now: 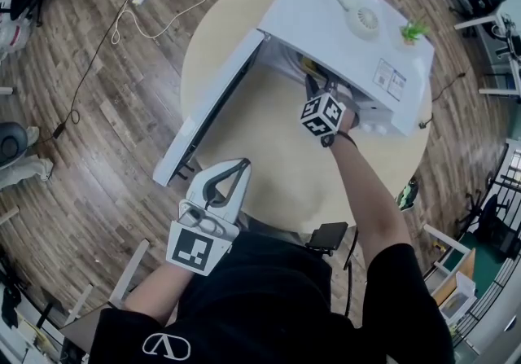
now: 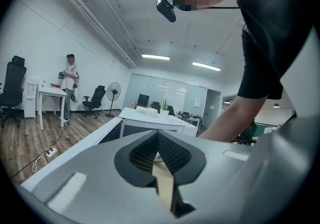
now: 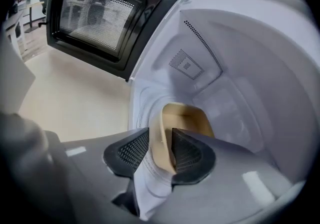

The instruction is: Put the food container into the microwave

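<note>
Beige food container (image 3: 182,118) rim between parted jaws, right gripper (image 3: 160,140).

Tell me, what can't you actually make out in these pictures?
1. The container: in the head view, hidden inside the microwave by its top and the right tool.
2. What the container holds: in the right gripper view, its near wall and the tool's pads cover the bottom.
3. The sticker on the microwave: head view, print too small to read.
</note>
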`<control>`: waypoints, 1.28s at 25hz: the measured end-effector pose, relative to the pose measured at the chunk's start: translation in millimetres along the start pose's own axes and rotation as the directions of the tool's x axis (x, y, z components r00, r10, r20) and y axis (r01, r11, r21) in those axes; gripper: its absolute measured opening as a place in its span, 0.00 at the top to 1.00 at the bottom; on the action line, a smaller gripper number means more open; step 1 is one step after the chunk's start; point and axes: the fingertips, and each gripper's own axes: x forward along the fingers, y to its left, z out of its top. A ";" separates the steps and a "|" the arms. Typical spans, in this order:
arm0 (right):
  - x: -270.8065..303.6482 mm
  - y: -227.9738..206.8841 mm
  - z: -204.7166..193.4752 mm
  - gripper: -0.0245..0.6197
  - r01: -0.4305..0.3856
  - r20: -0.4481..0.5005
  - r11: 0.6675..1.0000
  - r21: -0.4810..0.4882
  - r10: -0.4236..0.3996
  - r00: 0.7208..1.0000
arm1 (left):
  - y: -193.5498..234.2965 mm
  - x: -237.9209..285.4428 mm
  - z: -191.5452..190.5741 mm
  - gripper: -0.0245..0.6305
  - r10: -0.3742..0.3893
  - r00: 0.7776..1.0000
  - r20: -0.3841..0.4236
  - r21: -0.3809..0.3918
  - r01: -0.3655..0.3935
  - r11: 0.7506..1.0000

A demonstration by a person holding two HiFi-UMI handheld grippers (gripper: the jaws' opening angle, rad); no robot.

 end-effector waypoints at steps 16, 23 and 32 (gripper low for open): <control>-177.1 80.8 -31.8 0.77 -0.015 0.054 0.991 0.135 0.008 0.999 | -18.9 10.1 35.7 0.96 -0.080 0.996 0.047 0.069 0.077 0.995; -285.2 112.4 -0.7 0.93 -0.146 0.186 0.928 0.342 0.086 0.979 | -44.5 16.1 71.4 0.96 -0.145 0.986 0.086 0.127 0.133 0.983; -398.8 36.4 54.4 0.95 -0.176 0.510 0.794 0.581 -0.187 0.840 | -76.4 18.1 117.8 0.96 -0.213 0.966 0.145 0.212 0.180 0.961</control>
